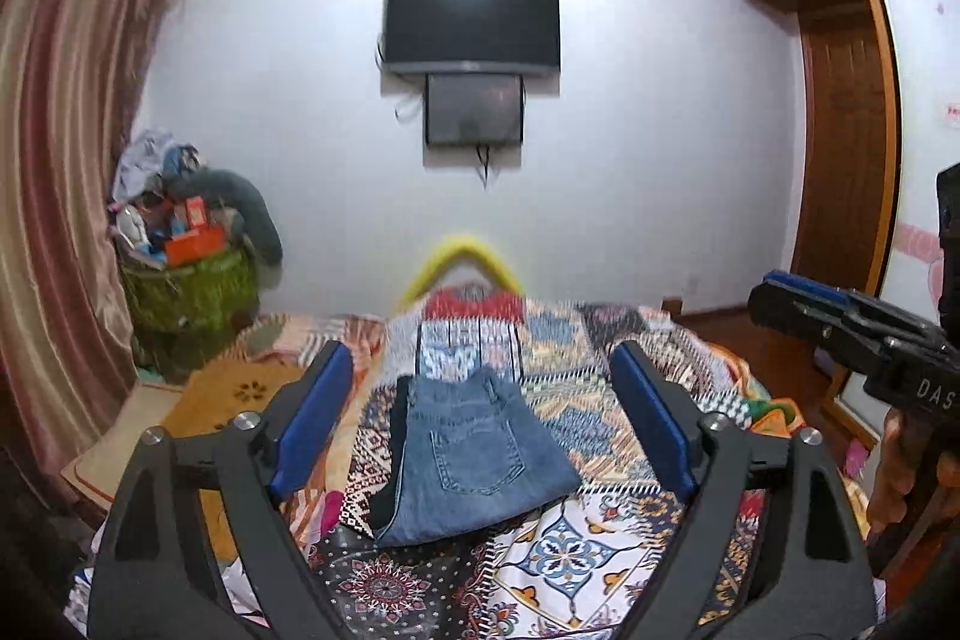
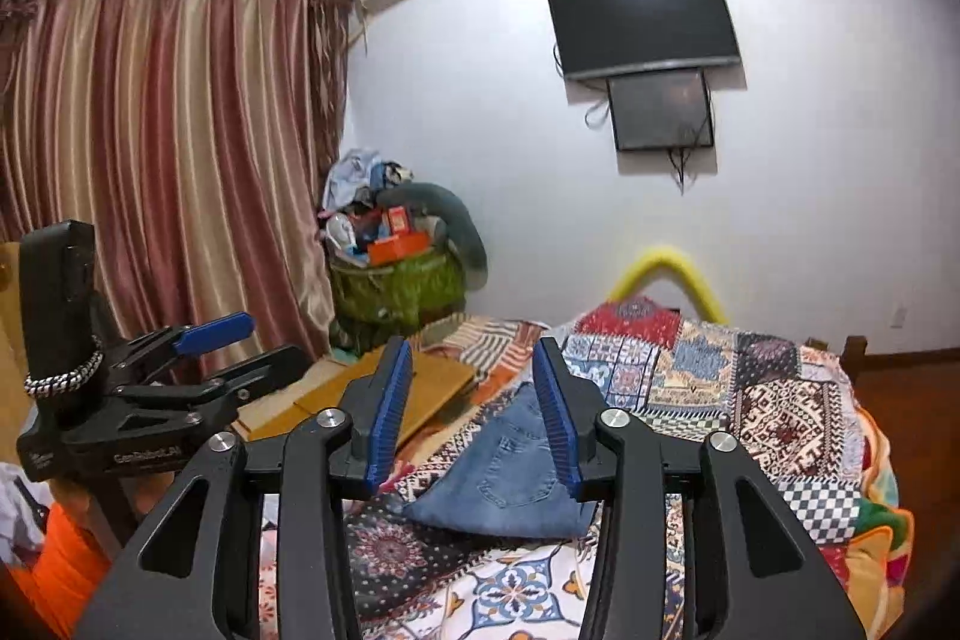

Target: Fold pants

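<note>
Folded blue denim pants lie on the patchwork bedspread, back pocket up, a dark edge along their left side. My left gripper is open and empty, held above the bed with the pants between and below its blue pads. My right gripper is open and empty, also raised above the pants. The right gripper shows at the right edge of the left wrist view; the left gripper shows at the left of the right wrist view.
A green basket heaped with clutter stands by the striped curtain. Flat cardboard lies at the bed's left side. A yellow foam arch rises at the bed's far end. A TV hangs on the wall; a wooden wardrobe is at right.
</note>
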